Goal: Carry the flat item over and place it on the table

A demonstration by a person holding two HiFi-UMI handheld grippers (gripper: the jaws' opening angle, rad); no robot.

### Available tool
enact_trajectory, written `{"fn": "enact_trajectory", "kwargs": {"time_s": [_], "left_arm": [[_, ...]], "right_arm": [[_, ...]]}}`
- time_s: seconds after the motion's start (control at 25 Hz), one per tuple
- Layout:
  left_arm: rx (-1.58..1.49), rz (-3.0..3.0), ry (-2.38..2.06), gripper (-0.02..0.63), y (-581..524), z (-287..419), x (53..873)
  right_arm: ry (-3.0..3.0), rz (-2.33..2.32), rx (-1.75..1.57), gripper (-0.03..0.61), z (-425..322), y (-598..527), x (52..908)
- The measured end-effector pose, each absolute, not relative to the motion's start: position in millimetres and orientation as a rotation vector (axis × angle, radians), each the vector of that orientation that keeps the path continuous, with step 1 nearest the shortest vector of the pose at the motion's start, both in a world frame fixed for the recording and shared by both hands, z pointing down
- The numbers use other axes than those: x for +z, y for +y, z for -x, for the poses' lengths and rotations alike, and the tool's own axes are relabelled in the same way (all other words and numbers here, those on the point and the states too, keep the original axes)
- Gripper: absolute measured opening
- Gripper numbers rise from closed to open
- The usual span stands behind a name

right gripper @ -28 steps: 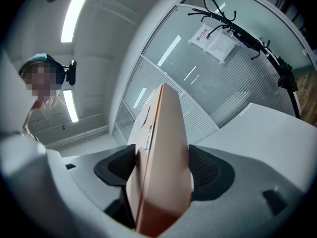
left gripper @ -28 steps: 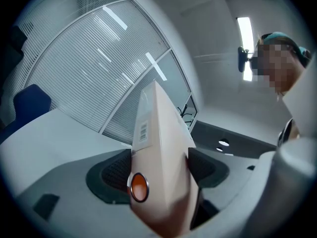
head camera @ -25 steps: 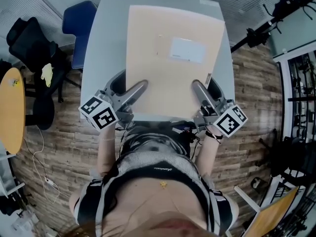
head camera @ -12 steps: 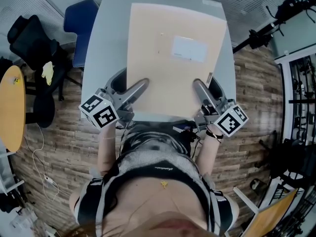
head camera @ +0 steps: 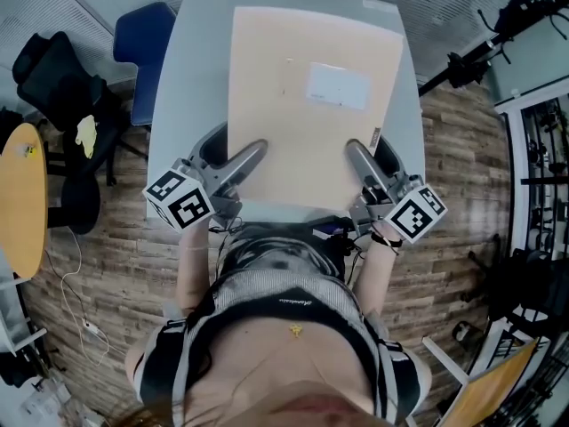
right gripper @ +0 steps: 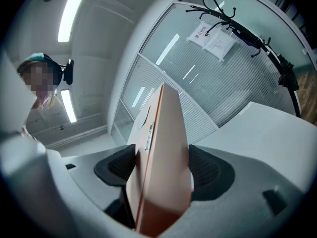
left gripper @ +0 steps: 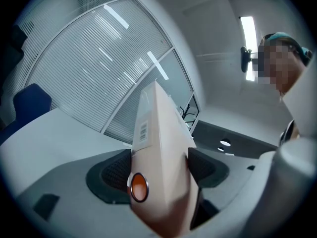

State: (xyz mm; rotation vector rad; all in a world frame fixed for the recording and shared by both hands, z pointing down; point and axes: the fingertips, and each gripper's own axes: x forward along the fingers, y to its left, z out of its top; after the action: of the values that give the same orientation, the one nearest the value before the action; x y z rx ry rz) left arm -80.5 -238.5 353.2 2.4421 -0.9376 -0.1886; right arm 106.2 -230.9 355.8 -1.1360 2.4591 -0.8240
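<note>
We held the flat tan cardboard parcel (head camera: 316, 105) over the grey table (head camera: 182, 87), left gripper (head camera: 249, 158) and right gripper (head camera: 358, 157) each clamped on its near edge, likely to keep it level.

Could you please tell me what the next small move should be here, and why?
Probably lower the flat box gently until it lies on the table, before opening anything. The left claw and right claw are both shut on its near edge, and it is squarely over the tabletop; whether it touches cannot be told.
</note>
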Motion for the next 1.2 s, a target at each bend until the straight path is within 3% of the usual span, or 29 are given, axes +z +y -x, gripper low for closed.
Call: {"fn": "enact_trajectory", "kwargs": {"time_s": [0.6, 1.2], "left_arm": [[-0.183, -2.395, -0.941, 0.356, -261, 77, 375], [-0.139, -2.260, -0.921, 0.356, -275, 75, 447]], "right_arm": [[2.458, 1.169, -0.894, 0.316, -110, -254, 376], [2.433, 1.219, -1.108, 0.322, -112, -269, 444]]}}
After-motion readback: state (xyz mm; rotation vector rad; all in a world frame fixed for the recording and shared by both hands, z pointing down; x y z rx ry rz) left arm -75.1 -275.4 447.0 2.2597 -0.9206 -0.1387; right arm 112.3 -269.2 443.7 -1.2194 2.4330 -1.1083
